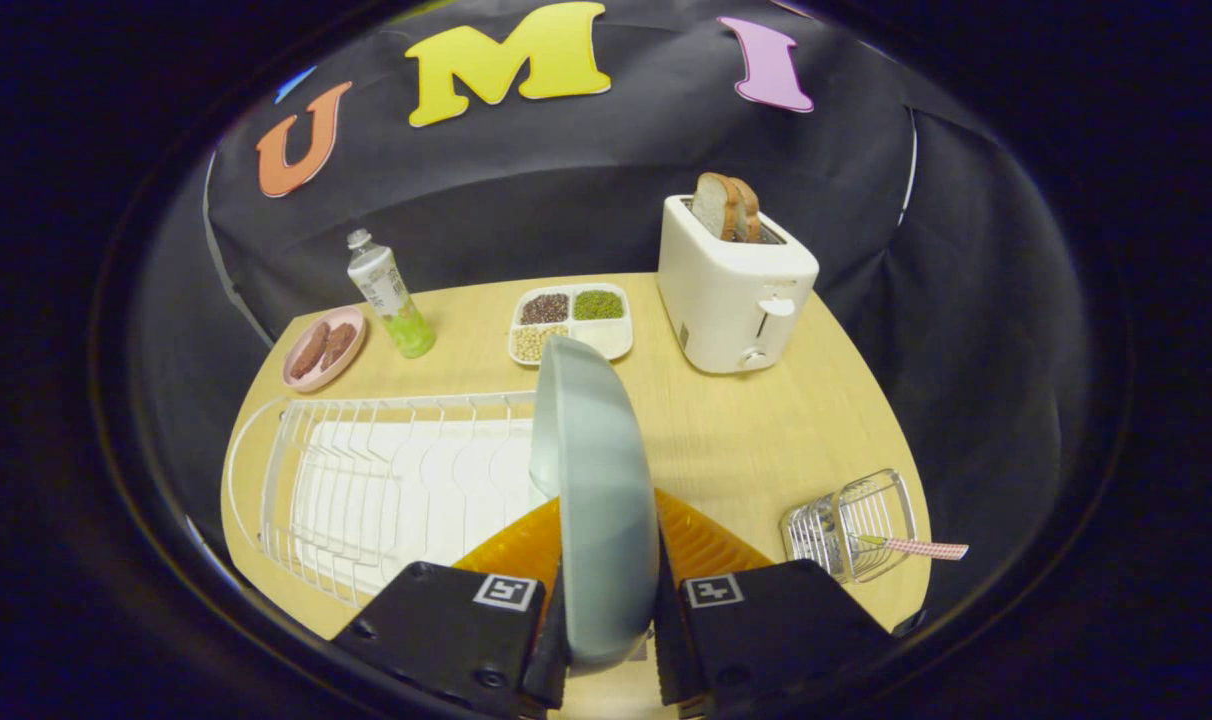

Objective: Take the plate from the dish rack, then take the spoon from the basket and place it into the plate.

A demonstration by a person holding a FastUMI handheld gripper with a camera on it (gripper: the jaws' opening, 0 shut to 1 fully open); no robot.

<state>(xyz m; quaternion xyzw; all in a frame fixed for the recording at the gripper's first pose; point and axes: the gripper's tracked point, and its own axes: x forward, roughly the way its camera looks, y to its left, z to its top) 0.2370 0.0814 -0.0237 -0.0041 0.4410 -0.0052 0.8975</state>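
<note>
A pale grey-green plate (596,480) stands on edge between my fingers, and my gripper (606,545) is shut on its rim. The plate is lifted at the right end of the white wire dish rack (366,470), above the wooden table. To the right of my fingers lies a small wire basket (851,525) on its side. A spoon (911,546) with a pink checked handle sticks out of it toward the table's edge.
Beyond the plate sit a white divided tray of beans (571,322), a white toaster with bread (734,285), a bottle with green drink (391,295) and a pink dish of sausages (324,348). Bare wood (746,430) lies between the toaster and the basket.
</note>
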